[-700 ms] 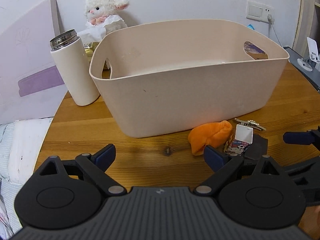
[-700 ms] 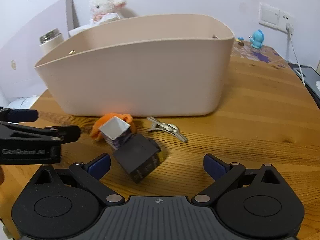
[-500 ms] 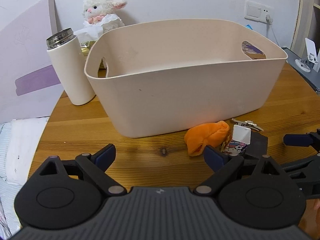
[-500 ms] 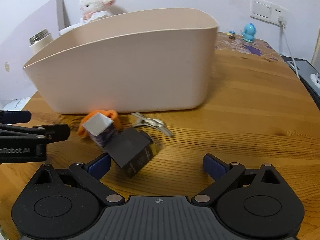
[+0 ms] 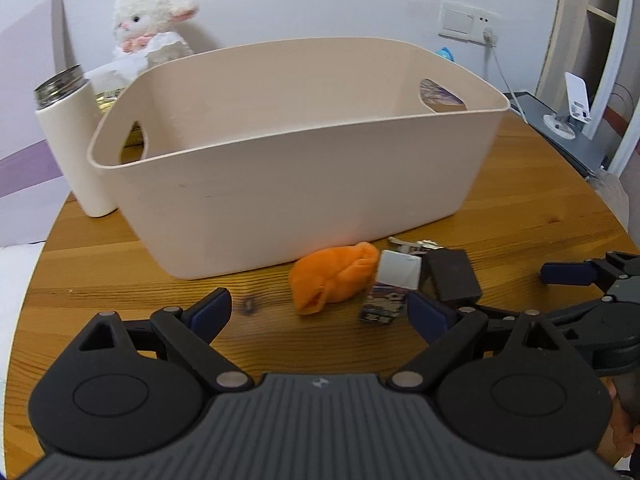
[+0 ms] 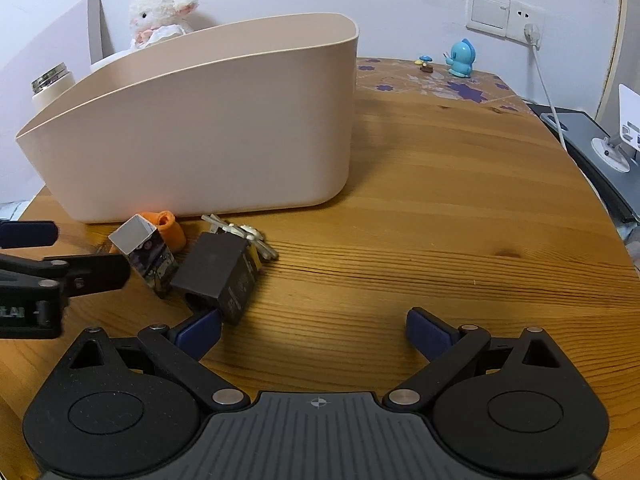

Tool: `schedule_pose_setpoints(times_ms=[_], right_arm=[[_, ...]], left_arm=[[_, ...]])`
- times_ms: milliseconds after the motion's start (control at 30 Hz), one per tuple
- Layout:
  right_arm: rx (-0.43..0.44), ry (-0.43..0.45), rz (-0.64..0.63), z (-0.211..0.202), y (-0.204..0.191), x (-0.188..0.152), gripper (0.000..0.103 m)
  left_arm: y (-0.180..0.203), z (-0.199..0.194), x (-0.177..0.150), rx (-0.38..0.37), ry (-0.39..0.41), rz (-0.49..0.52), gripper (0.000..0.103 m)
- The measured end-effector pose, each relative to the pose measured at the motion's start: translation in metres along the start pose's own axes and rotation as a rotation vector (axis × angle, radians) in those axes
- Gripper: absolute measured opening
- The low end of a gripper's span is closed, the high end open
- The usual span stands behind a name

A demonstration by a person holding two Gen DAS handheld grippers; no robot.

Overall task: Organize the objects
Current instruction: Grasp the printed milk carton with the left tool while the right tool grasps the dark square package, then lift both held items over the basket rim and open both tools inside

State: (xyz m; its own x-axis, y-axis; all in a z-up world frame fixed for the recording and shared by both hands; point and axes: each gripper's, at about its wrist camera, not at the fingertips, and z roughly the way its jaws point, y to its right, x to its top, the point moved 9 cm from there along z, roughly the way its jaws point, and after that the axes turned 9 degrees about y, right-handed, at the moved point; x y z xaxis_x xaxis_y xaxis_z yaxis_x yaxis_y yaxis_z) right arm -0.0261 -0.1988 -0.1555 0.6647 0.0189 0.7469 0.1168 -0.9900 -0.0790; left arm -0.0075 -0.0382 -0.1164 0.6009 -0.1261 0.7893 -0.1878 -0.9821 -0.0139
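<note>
A beige plastic basket [image 5: 304, 184] stands on the round wooden table [image 6: 440, 220]; it also shows in the right wrist view [image 6: 200, 140]. In front of it lie an orange cloth [image 5: 334, 276], a small patterned carton [image 5: 390, 288], a black box [image 5: 452, 274] and keys [image 6: 244, 236]. My left gripper [image 5: 320, 304] is open and empty, just short of the cloth and carton. My right gripper [image 6: 314, 326] is open and empty, its left fingertip touching the black box [image 6: 218, 272].
A white thermos [image 5: 70, 140] stands left of the basket, a plush lamb [image 5: 148, 20] behind it. A blue figurine [image 6: 462, 58] and a wall socket with cable [image 6: 532, 34] are at the back right. A dark device [image 5: 560, 136] lies off the right edge.
Both grippers have shifted right and turned; the small objects now sit further left in the right wrist view, and the basket looks further off. Both stay open.
</note>
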Motion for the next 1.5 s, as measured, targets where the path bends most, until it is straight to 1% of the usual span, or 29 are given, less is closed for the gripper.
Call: schedule_pose_setpoints(times_ms=[200,267,367,433,467,533,633,700,733,767,800,833,900,933,1000,1033,1333,1500], right_arm=[[0.023,0.004,-0.018,0.0,-0.009,-0.001,0.101],[0.036,0.008,-0.014,0.0,-0.013,0.0,0.1],[0.049,0.018,-0.02,0.002,-0.022,0.001,0.1],[0.056,0.027,-0.027,0.004,-0.03,0.002,0.1],[0.058,0.031,-0.032,0.005,-0.033,0.003,0.098],[0.056,0.041,-0.043,0.007,-0.038,0.005,0.096],[0.053,0.053,-0.053,0.009,-0.04,0.007,0.088],[0.049,0.06,-0.057,0.008,-0.04,0.008,0.08],[0.048,0.063,-0.059,0.008,-0.04,0.009,0.077],[0.048,0.065,-0.06,0.008,-0.04,0.009,0.071],[0.048,0.065,-0.061,0.007,-0.04,0.009,0.065],[0.047,0.067,-0.063,0.007,-0.039,0.01,0.062],[0.045,0.07,-0.068,0.006,-0.039,0.01,0.049],[0.047,0.071,-0.068,0.005,-0.039,0.01,0.046],[0.053,0.07,-0.065,0.003,-0.039,0.01,0.034],[0.055,0.068,-0.064,0.003,-0.039,0.01,0.029],[0.079,0.062,-0.061,-0.008,-0.041,0.004,0.029],[0.08,0.094,-0.054,-0.022,-0.041,0.007,0.029]], left_arm=[[0.011,0.009,-0.001,-0.038,0.007,0.003,0.092],[0.015,0.012,-0.001,-0.039,0.014,0.015,0.082],[0.016,0.016,-0.004,-0.041,0.013,0.029,0.071],[0.014,0.018,-0.004,-0.042,0.019,0.025,0.068],[0.014,0.017,-0.004,-0.045,0.022,0.023,0.064],[0.014,0.017,-0.003,-0.057,0.028,0.025,0.059],[0.015,0.016,-0.002,-0.07,0.041,0.029,0.052],[0.017,0.017,-0.001,-0.084,0.042,0.032,0.041],[0.018,0.017,-0.002,-0.097,0.041,0.031,0.035],[0.02,0.018,-0.002,-0.109,0.041,0.03,0.029],[0.021,0.018,-0.002,-0.117,0.041,0.028,0.028],[0.022,0.018,-0.002,-0.121,0.042,0.029,0.025],[0.023,0.017,-0.002,-0.12,0.048,0.038,0.025],[0.023,0.017,-0.002,-0.121,0.05,0.04,0.025],[0.024,0.014,-0.002,-0.124,0.053,0.041,0.025],[0.023,0.013,-0.002,-0.126,0.056,0.042,0.025],[0.017,-0.003,-0.007,-0.139,0.065,0.044,0.025],[0.01,-0.011,-0.009,-0.132,0.071,0.045,0.025]])
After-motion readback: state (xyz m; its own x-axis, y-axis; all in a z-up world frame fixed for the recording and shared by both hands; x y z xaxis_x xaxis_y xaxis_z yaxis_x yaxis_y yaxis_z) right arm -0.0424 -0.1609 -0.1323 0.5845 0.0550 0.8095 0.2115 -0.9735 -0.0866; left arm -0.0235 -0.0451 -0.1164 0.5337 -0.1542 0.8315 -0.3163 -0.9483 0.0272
